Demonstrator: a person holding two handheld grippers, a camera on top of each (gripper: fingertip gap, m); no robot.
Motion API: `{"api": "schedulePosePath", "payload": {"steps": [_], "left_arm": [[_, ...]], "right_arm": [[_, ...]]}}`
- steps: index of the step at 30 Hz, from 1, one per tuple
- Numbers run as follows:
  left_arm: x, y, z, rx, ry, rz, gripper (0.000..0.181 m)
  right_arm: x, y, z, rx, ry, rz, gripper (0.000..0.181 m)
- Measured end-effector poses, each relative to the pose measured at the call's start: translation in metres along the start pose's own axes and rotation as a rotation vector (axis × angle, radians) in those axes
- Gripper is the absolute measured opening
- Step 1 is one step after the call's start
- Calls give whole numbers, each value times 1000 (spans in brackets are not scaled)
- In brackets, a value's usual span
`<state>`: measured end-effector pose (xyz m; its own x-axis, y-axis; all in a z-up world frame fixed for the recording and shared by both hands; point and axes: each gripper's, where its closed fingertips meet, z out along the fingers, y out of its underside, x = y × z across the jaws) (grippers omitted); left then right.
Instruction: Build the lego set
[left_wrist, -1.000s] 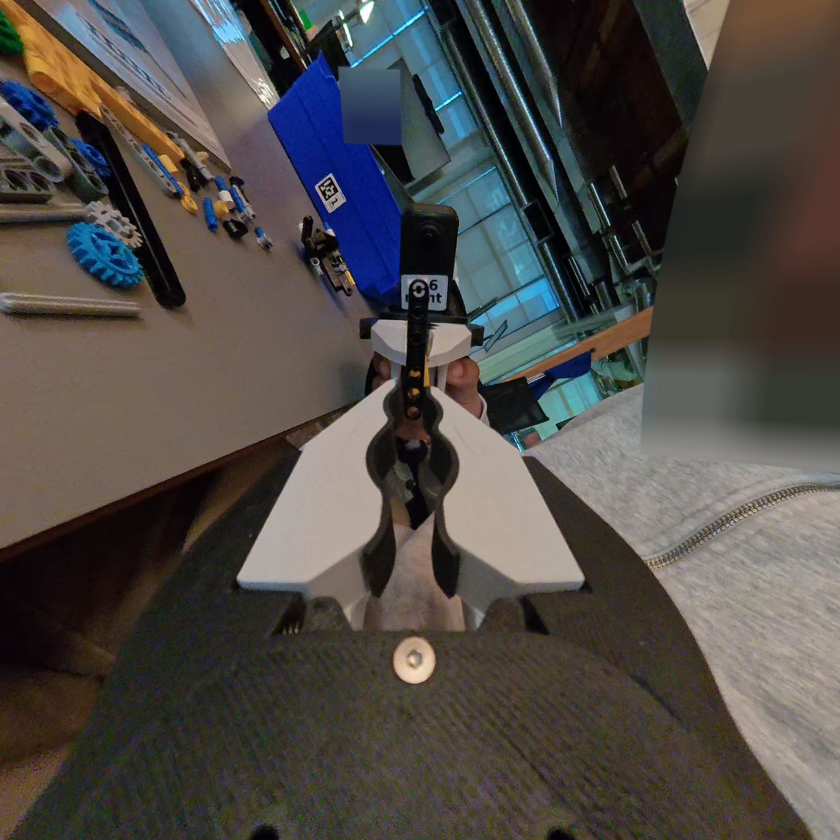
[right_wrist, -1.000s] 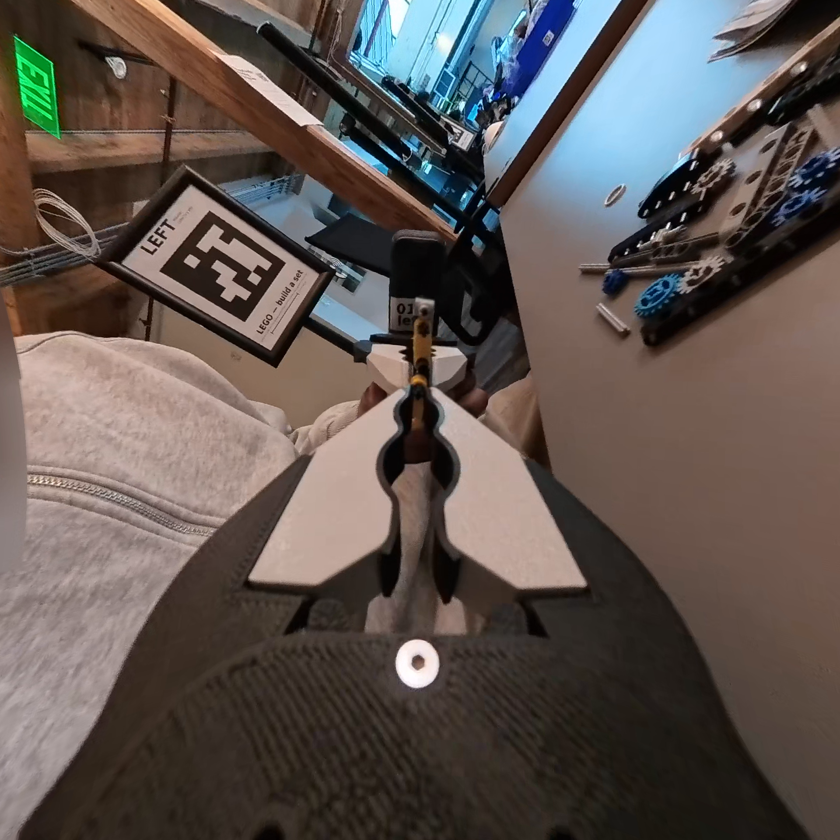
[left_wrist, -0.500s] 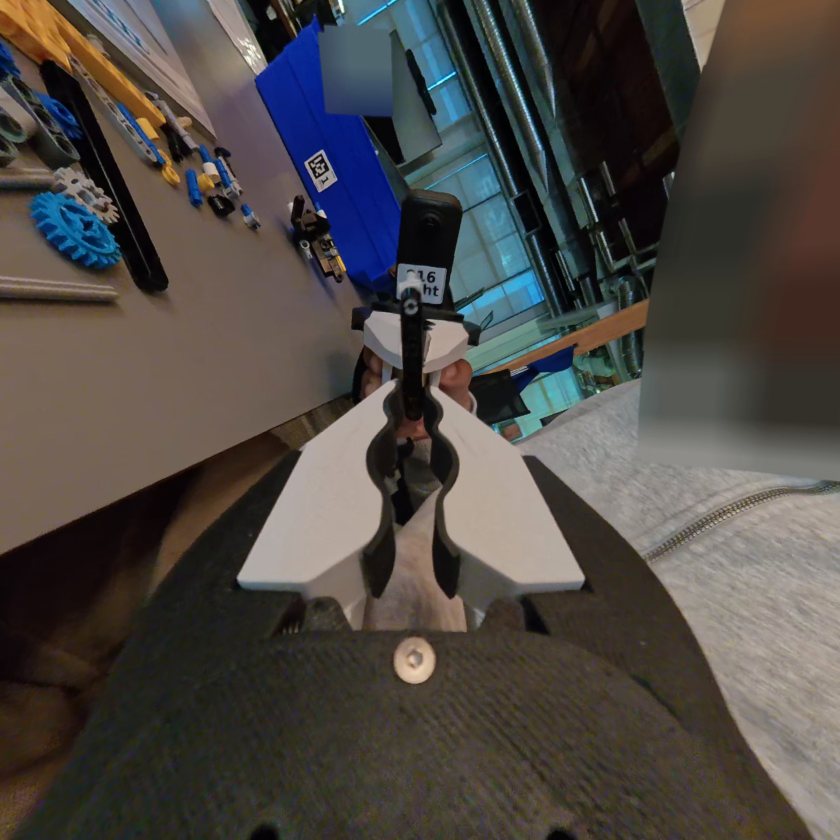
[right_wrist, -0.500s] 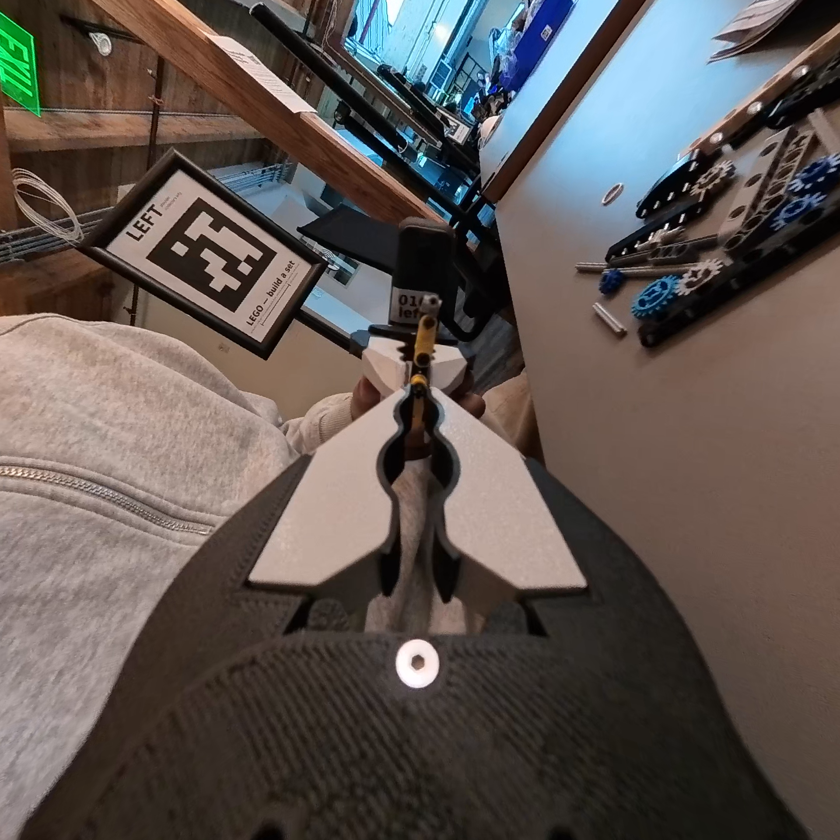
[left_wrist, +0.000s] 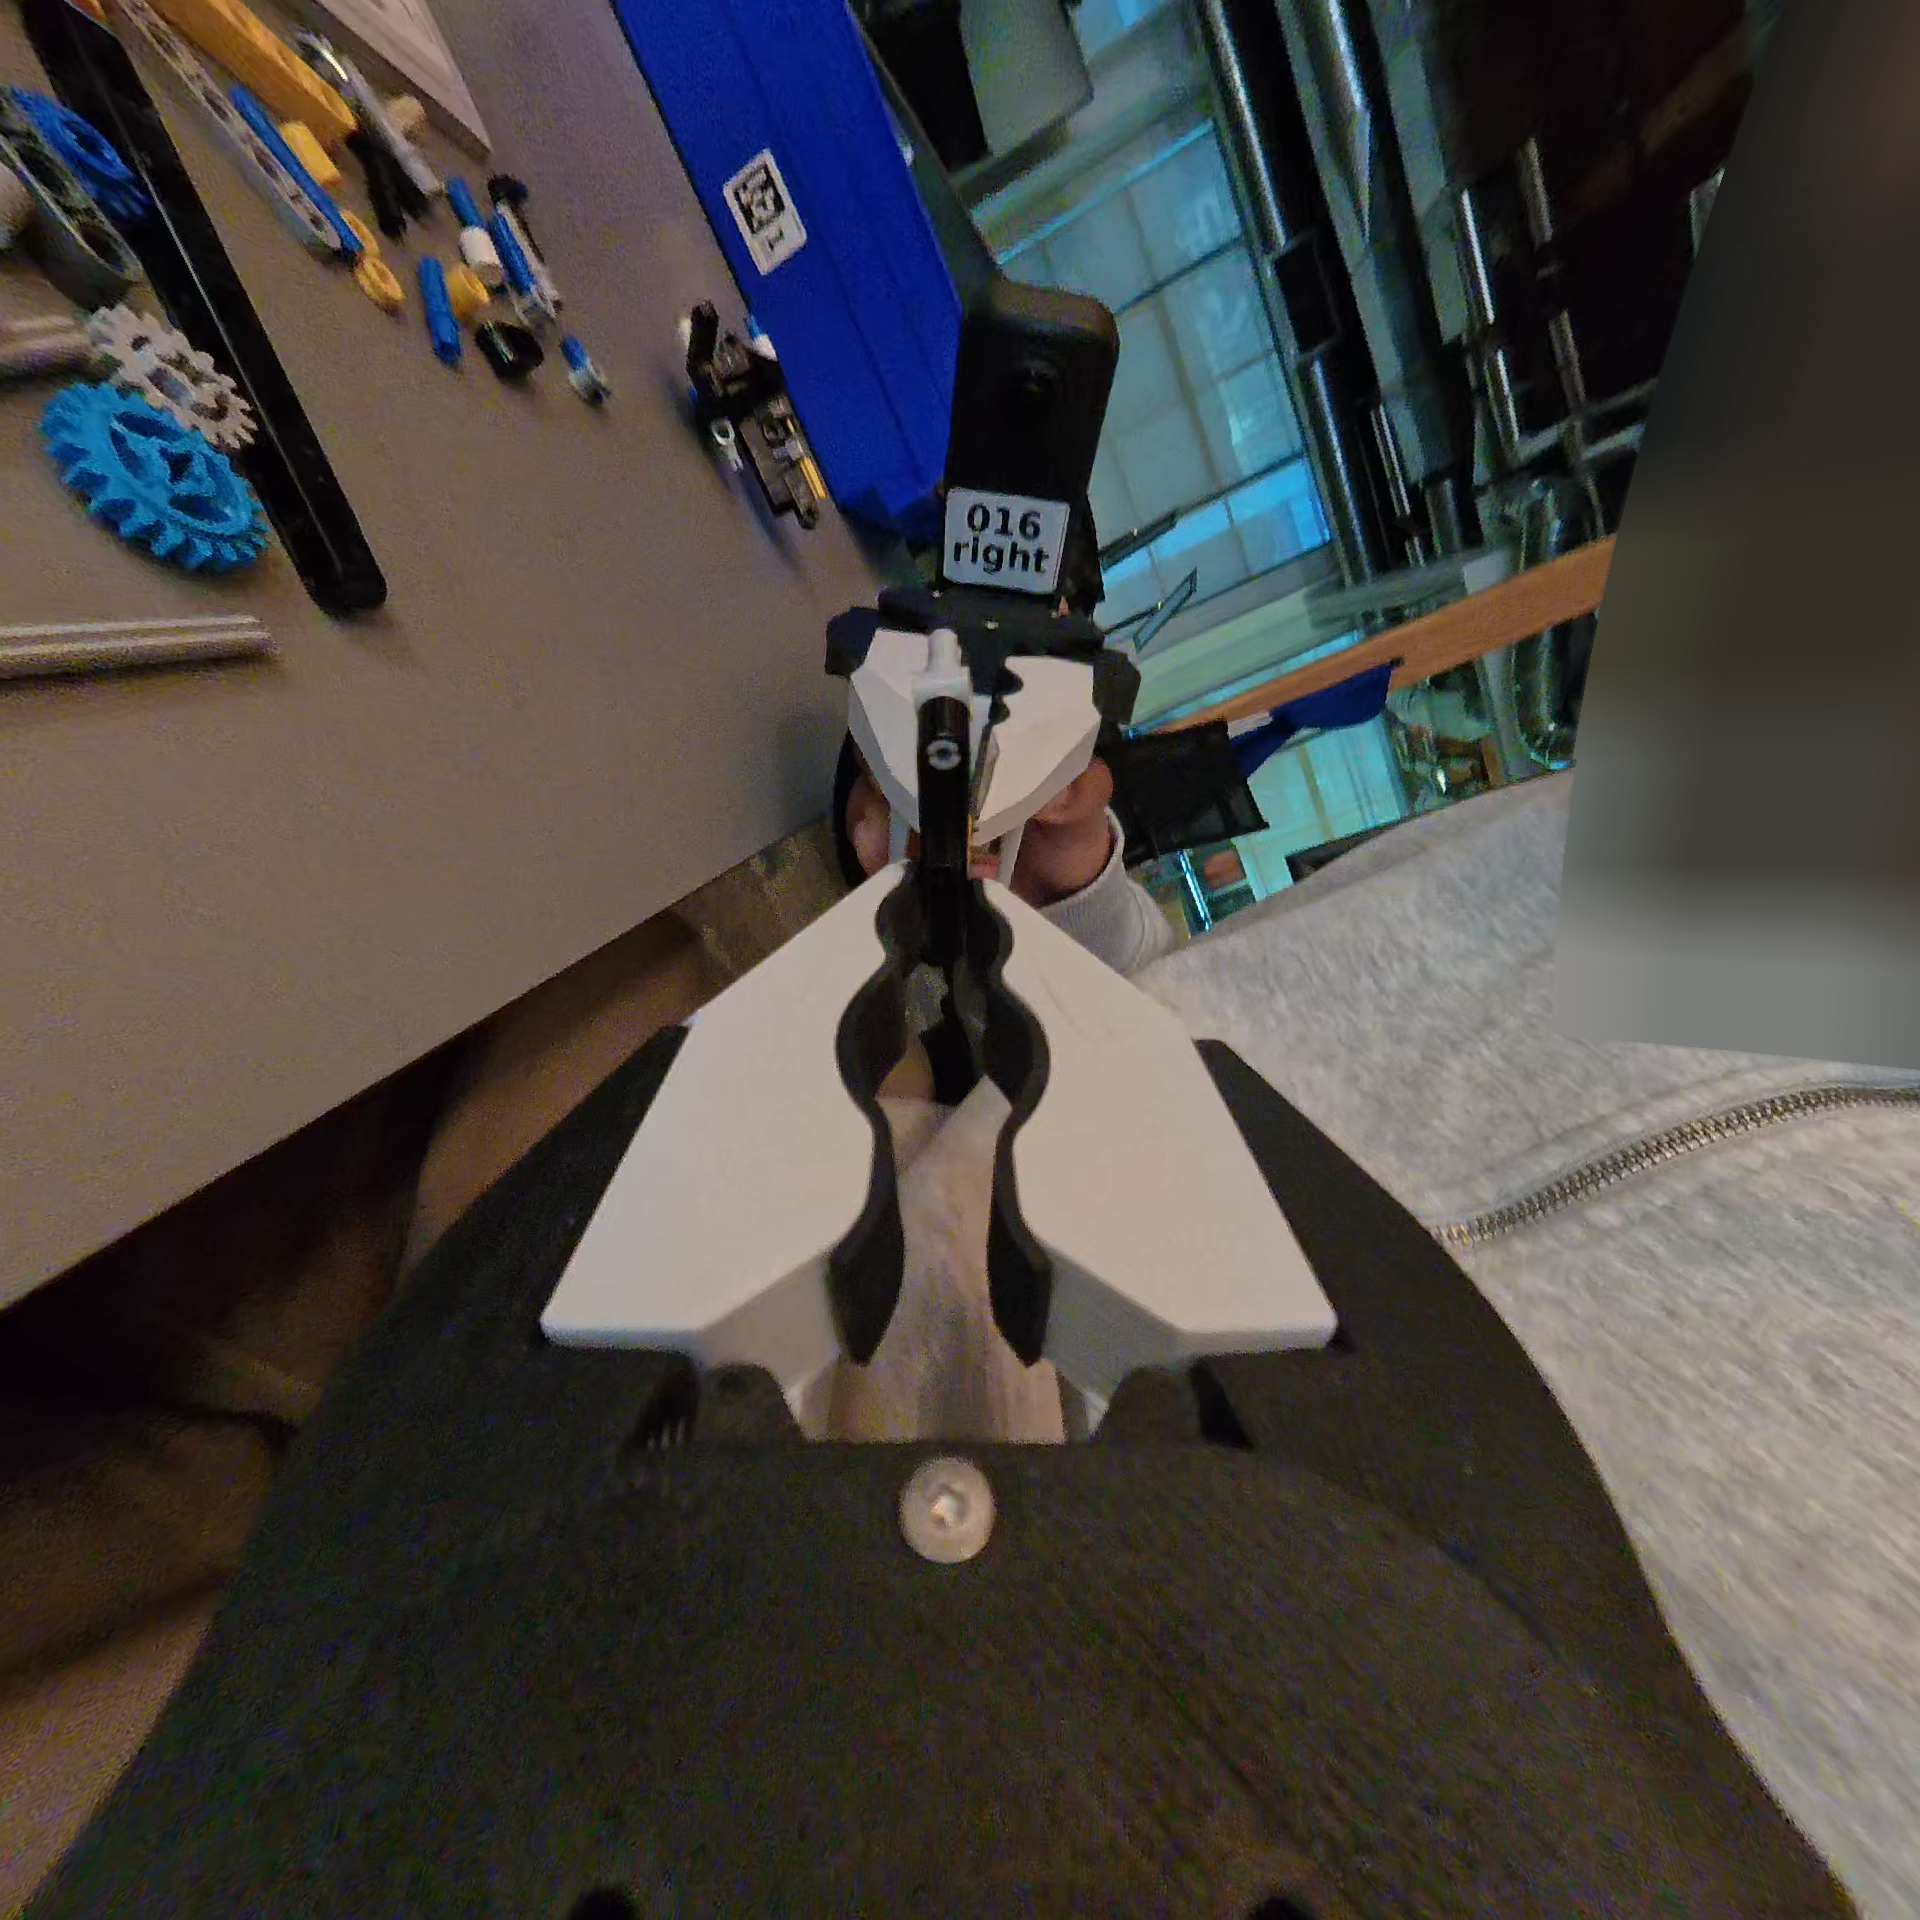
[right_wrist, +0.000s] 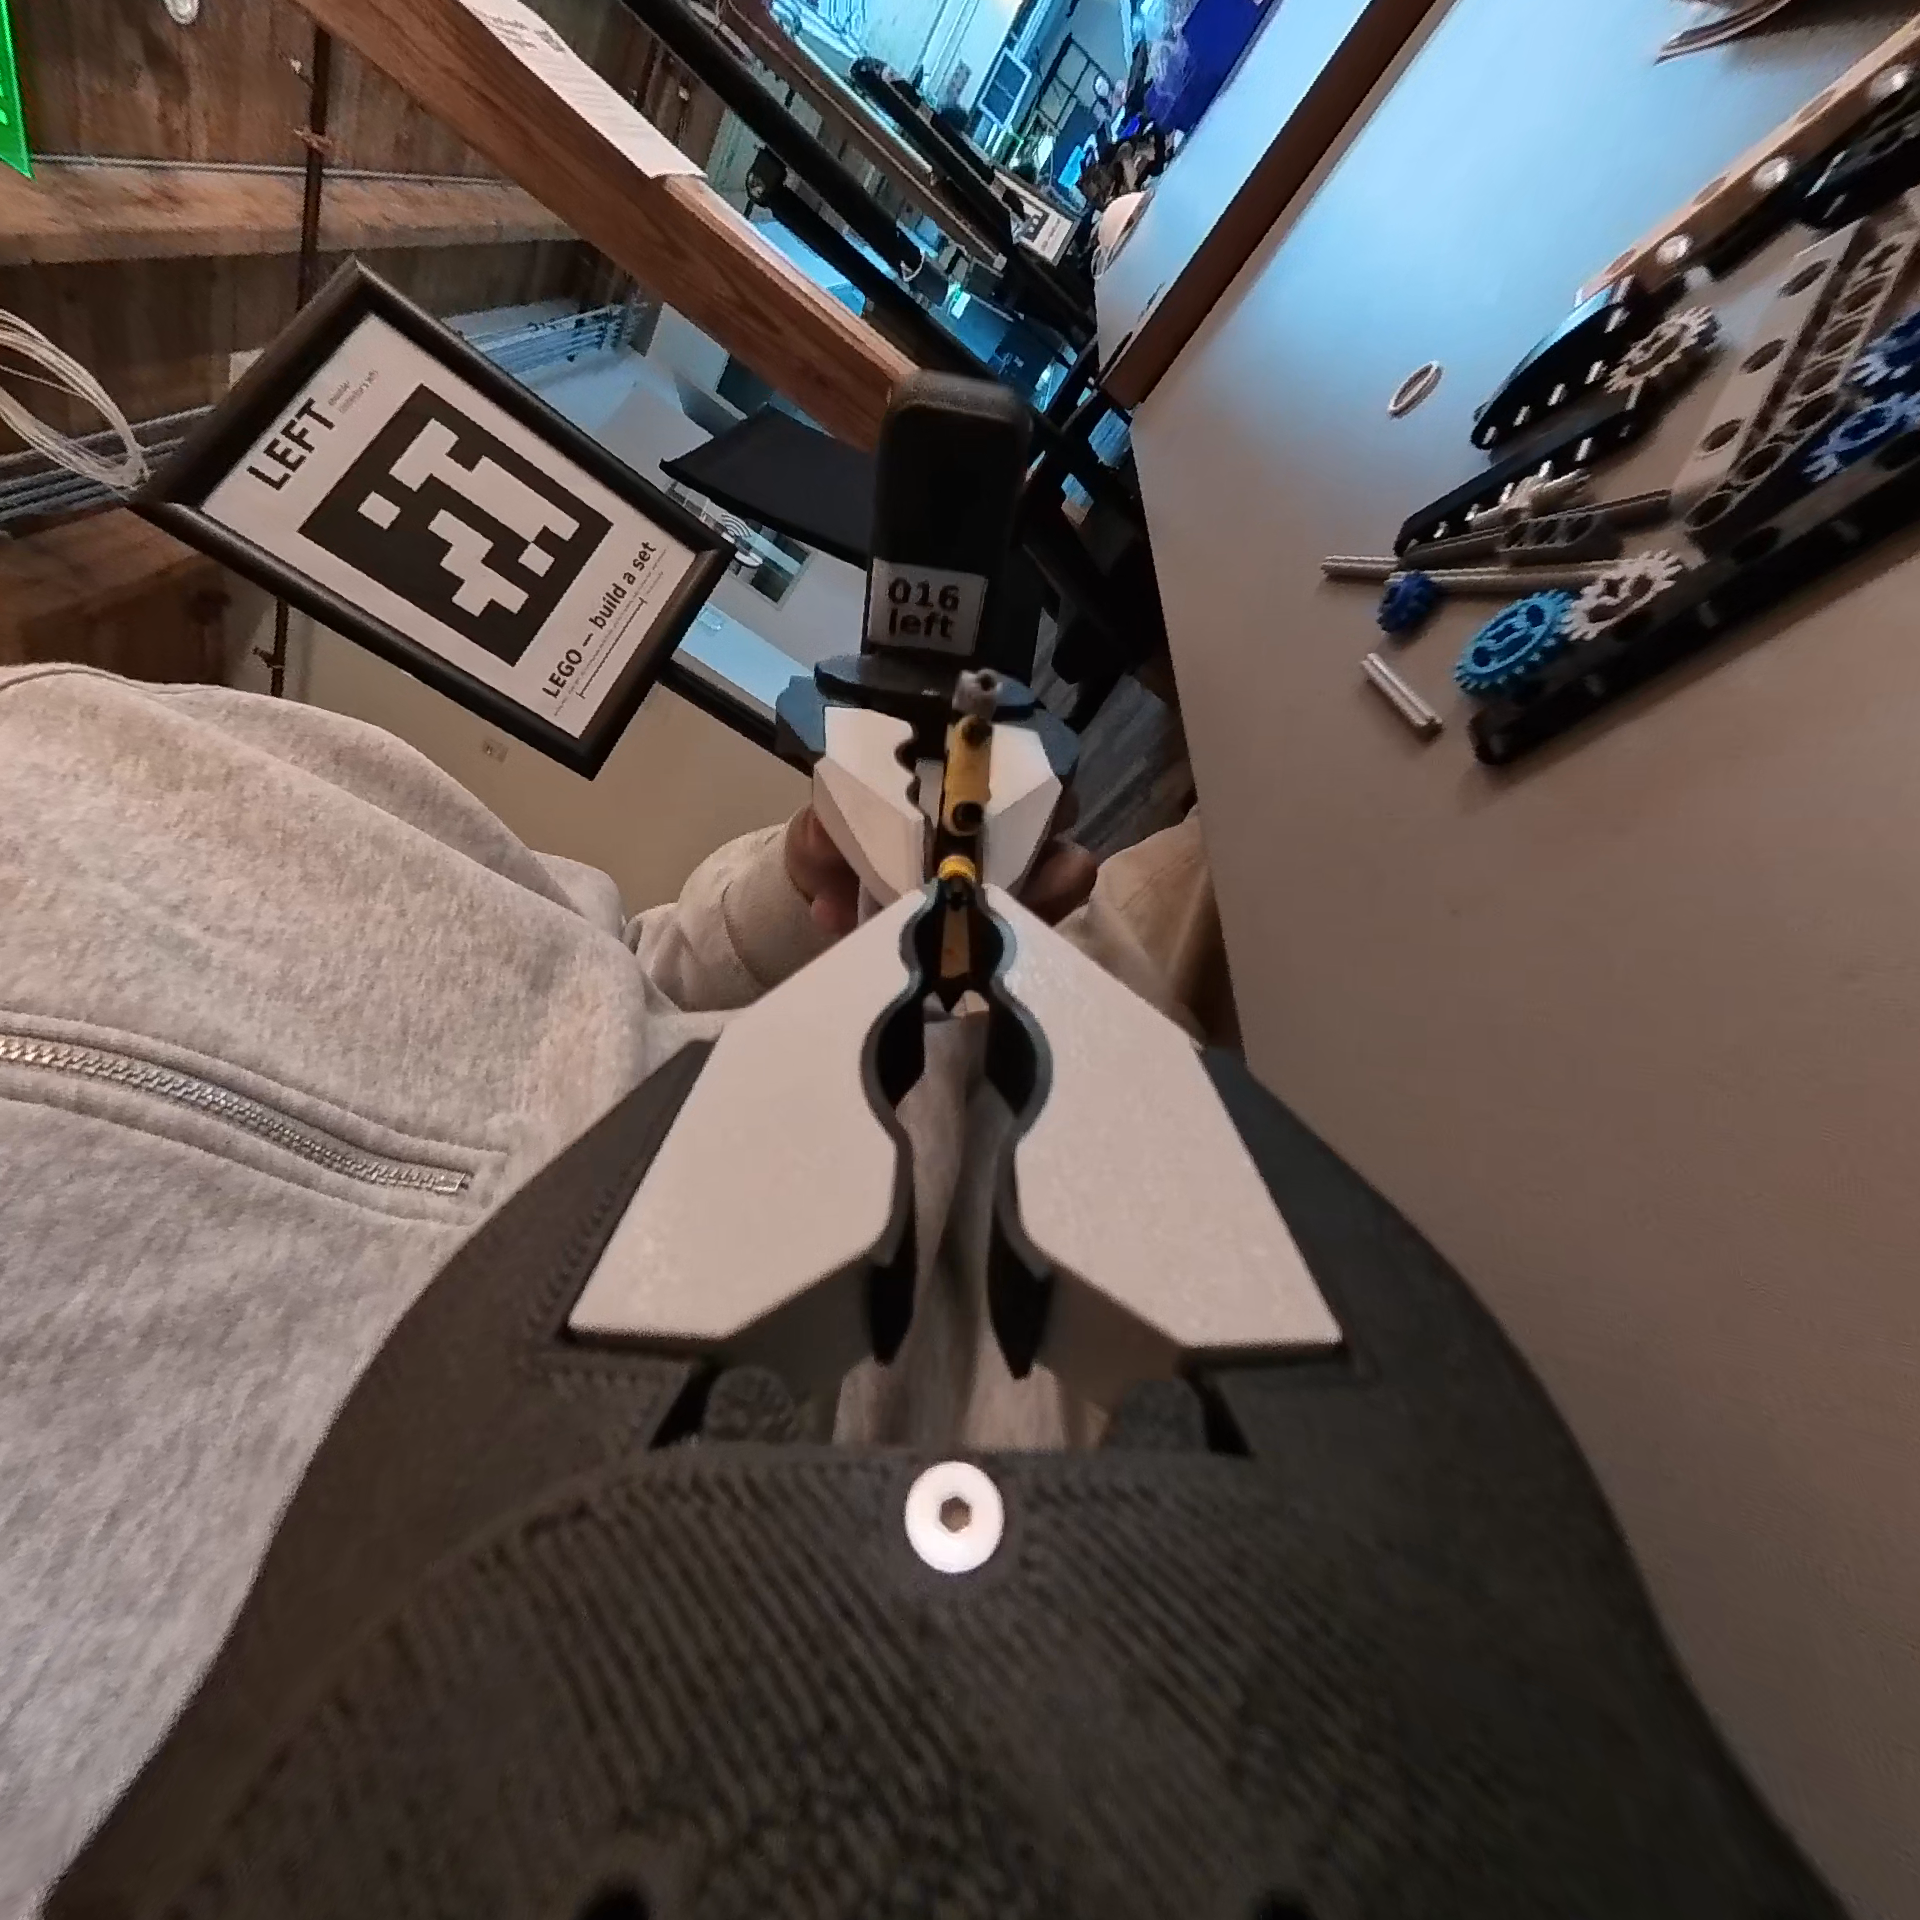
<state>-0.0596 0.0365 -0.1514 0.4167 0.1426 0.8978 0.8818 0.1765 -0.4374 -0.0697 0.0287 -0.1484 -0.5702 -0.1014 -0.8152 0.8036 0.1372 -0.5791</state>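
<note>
My left gripper has matt white plastic fingers lined with black, rubber-like pads; its body is black plastic with a ribbed, layered texture and carries one bright metal screw. It clamps a glossy black plastic beam. My right gripper has the same finish and clamps a smooth yellow plastic piece. The desk is smooth, matt grey. My sweater is soft grey fleece cloth with a metal zip. The blue gear is smooth plastic.
</note>
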Motion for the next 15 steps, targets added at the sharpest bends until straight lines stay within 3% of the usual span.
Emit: {"api": "schedulePosePath", "payload": {"steps": [6,15], "left_arm": [[3,16,-4,-154,3,1,6],[18,59,-21,-259,81,-138,6]], "right_arm": [[-6,11,4,-76,-21,-36,2],[-26,49,18,-156,-60,-10,2]]}}
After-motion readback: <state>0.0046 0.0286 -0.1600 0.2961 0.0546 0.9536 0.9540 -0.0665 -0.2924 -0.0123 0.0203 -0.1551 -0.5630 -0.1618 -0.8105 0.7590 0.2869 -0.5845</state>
